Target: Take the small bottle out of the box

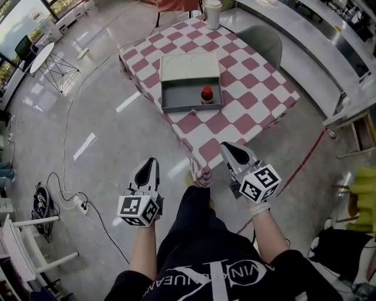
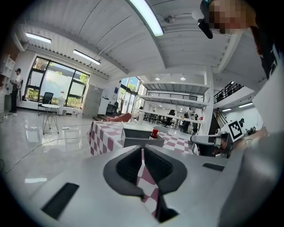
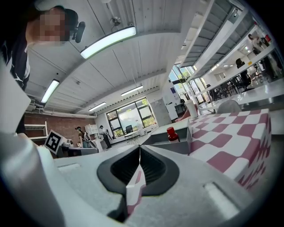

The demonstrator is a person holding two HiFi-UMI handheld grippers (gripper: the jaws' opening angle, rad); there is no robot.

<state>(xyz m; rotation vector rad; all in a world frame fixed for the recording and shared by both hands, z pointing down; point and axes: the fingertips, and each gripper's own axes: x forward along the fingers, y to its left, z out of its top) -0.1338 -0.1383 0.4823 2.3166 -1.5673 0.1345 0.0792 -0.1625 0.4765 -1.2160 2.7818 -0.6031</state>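
A small bottle (image 1: 207, 94) with a red cap stands upright inside an open grey box (image 1: 176, 99), against its near right wall. The box lies on a table with a red-and-white checked cloth (image 1: 235, 117). Both grippers hang in the air short of the table's near corner, well away from the box. My left gripper (image 1: 147, 166) is shut and holds nothing, and my right gripper (image 1: 235, 152) is likewise shut and empty. Beyond the left gripper (image 2: 142, 148) the bottle (image 2: 154, 133) and box (image 2: 135, 141) show far ahead. Past the right gripper (image 3: 140, 146) the bottle (image 3: 171, 133) appears too.
A white container (image 1: 212, 13) stands at the table's far end, and a grey chair (image 1: 262, 42) is beside the table's right side. Cables and a power strip (image 1: 79, 203) lie on the floor at left. A white counter (image 1: 317, 47) runs along the right.
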